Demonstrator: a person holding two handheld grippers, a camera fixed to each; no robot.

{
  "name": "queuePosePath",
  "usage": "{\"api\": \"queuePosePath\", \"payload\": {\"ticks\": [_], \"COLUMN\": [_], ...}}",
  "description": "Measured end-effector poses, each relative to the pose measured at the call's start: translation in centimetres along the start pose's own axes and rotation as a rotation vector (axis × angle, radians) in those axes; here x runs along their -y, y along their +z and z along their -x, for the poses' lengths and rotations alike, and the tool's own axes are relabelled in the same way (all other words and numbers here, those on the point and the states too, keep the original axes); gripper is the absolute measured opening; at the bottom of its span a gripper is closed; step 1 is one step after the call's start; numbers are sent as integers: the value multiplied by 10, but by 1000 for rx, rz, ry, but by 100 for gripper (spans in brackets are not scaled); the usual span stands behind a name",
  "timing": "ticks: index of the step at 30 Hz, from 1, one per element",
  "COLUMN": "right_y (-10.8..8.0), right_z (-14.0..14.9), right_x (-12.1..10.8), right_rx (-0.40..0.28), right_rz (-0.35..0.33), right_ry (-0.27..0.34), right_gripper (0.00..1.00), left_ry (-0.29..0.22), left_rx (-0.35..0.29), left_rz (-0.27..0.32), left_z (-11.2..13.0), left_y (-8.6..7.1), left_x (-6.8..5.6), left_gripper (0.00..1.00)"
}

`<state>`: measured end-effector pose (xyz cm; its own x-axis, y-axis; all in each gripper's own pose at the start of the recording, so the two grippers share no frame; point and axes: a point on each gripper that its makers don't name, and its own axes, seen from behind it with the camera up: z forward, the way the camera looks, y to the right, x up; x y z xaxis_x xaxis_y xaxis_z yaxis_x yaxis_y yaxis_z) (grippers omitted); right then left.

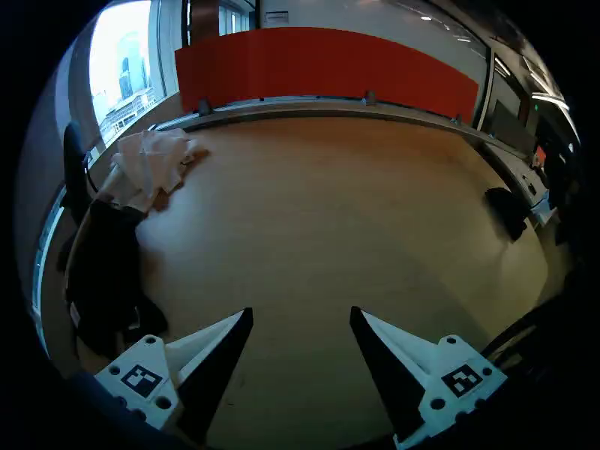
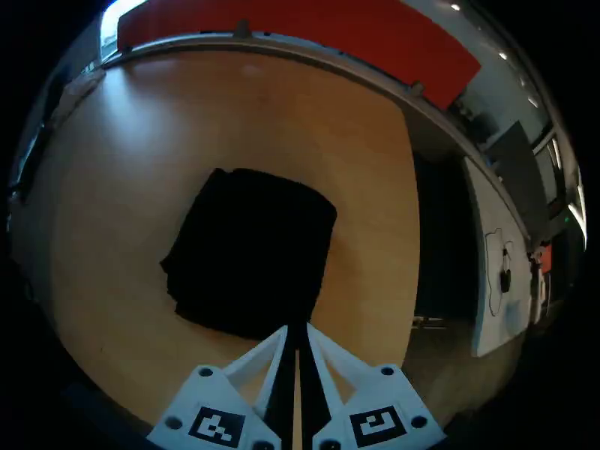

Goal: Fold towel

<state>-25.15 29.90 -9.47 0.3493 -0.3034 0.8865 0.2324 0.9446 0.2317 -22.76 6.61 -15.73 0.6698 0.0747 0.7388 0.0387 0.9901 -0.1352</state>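
Observation:
In the right gripper view a black towel [image 2: 251,255] lies flat on the wooden table [image 2: 112,187], folded into a rough square. My right gripper [image 2: 298,328] is shut, and its tips meet on the towel's near edge, apparently pinching it. My left gripper [image 1: 300,315] hangs open over bare wood with nothing between its fingers. Far to its left lies a dark cloth [image 1: 105,277], and behind that is a heap of pale cloths [image 1: 154,165].
A red partition [image 1: 322,67] runs along the table's far edge, with windows to its left. A dark object [image 1: 506,210] sits at the right edge of the table [image 1: 337,210]. Beyond the table's right side in the right gripper view stands a white desk [image 2: 499,277].

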Motion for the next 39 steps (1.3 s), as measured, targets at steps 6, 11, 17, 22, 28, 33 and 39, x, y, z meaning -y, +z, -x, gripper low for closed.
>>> {"api": "queuePosePath", "payload": {"ticks": [6, 11, 17, 22, 28, 33, 39], "right_y": [8, 11, 13, 14, 15, 15, 15], "right_z": [4, 5, 8, 10, 13, 16, 20], "right_x": [1, 0, 0, -1, -8, -13, -16], "right_rx": [16, 27, 38, 46, 52, 61, 71], "right_rz": [18, 34, 40, 46, 78, 107, 121], "right_ry": [21, 13, 23, 33, 41, 43, 54], "right_gripper": [4, 4, 4, 10, 48, 68, 70], "left_ry": [3, 4, 5, 5, 4, 7, 9], "left_rx": [1, 2, 2, 1, 0, -2, -4], "left_rz": [-2, -2, -3, -4, -5, -4, -3], "left_z": [2, 2, 3, 3, 2, 1, 1], "left_y": [-1, -1, -1, -1, -1, -1, -1], "left_x": [0, 0, -1, 0, 1, 1, 1], "left_gripper": [96, 96, 96, 96, 96, 96, 96]}}
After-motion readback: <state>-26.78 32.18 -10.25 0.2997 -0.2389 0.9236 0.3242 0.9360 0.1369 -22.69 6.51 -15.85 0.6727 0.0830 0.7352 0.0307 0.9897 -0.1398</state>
